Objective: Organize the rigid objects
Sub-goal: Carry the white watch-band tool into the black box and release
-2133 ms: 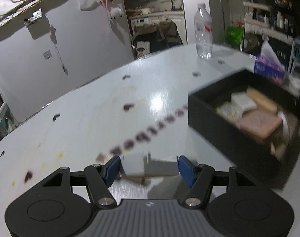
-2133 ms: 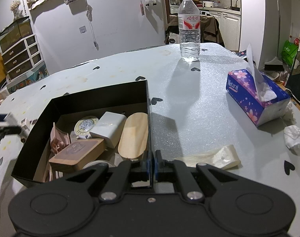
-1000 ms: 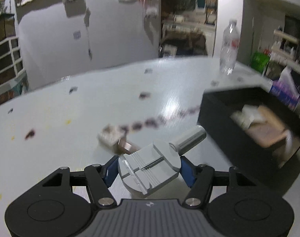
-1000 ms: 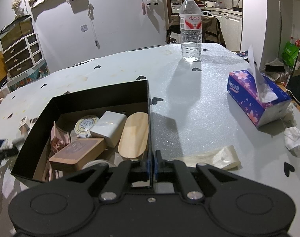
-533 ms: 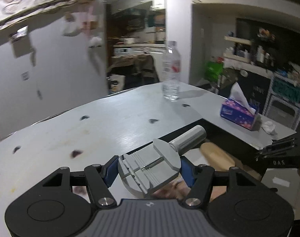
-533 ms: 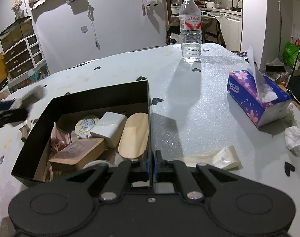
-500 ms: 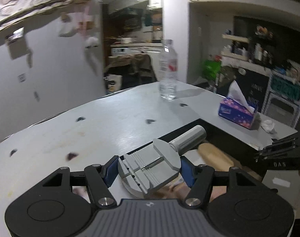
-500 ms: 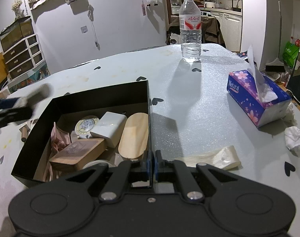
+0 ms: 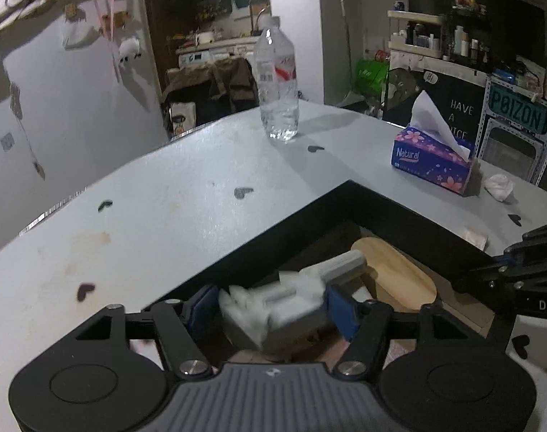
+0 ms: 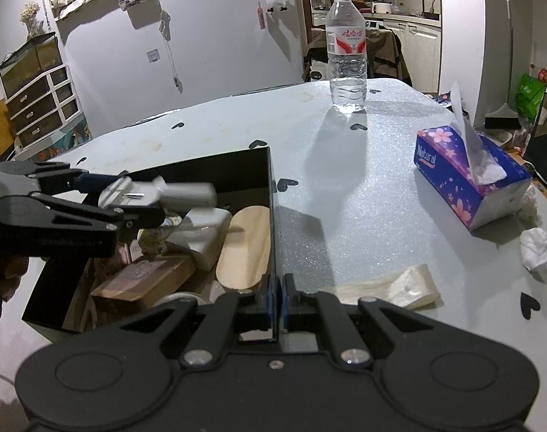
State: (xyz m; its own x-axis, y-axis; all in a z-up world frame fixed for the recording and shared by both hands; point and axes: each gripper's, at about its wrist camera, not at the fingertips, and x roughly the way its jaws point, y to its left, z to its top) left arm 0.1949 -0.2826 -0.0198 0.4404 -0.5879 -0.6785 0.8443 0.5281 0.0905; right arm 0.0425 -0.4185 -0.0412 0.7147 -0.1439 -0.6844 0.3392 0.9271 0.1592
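The left gripper (image 9: 271, 309), jaws just opened, was dropping the grey tool (image 9: 284, 302) into the half-full box (image 10: 244, 165), whose near wall the right gripper (image 10: 276, 297) pinched.

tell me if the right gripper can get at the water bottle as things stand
Probably not right away. The right gripper is shut on the black box wall, so it must let go first. Beyond that, the table between it and the water bottle looks bare.
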